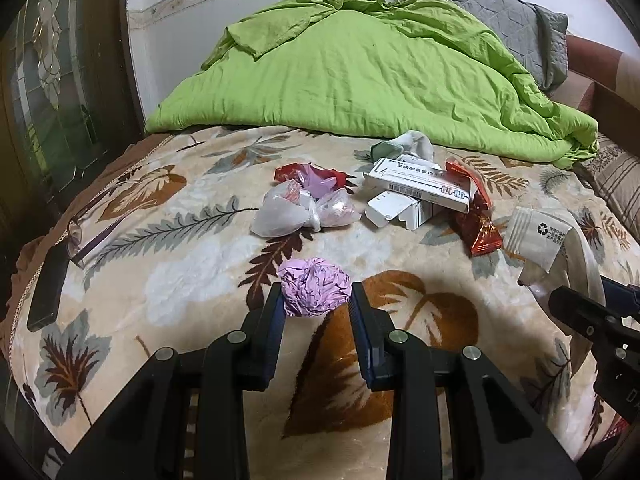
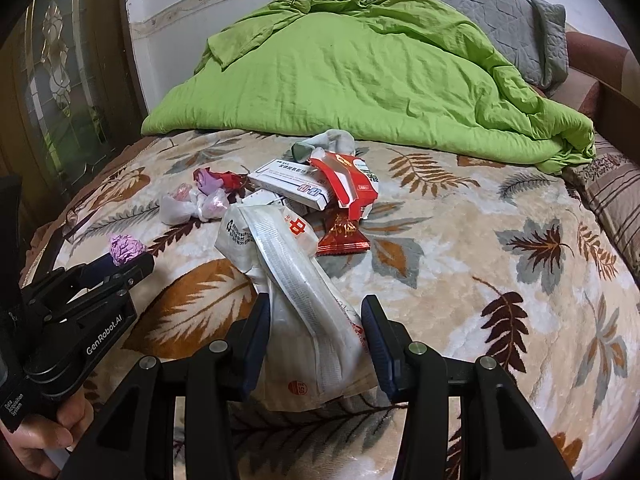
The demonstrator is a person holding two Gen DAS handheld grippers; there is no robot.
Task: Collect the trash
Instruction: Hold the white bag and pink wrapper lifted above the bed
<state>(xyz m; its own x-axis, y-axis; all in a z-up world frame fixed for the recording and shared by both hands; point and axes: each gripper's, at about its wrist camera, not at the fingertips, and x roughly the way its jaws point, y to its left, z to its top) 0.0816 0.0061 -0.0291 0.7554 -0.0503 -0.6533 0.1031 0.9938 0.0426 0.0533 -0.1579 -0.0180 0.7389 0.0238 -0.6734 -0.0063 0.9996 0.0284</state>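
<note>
Right up front on the leaf-print blanket, the left gripper has its fingers on either side of a crumpled purple paper ball, touching or nearly touching both sides, though I honestly can't tell if it's actually pinching it yet. Over in the right wrist view, the right gripper sits wide open around the near end of a long white plastic bag, with a gap on the right finger's side, so no grip there. A bit further back is the main pile: a knotted clear bag, red snack wrappers, white medicine boxes stacked on each other, and a grey-white sock. Glasses and a dark phone lie off at the left edge. Behind it all is a bunched green duvet.
</note>
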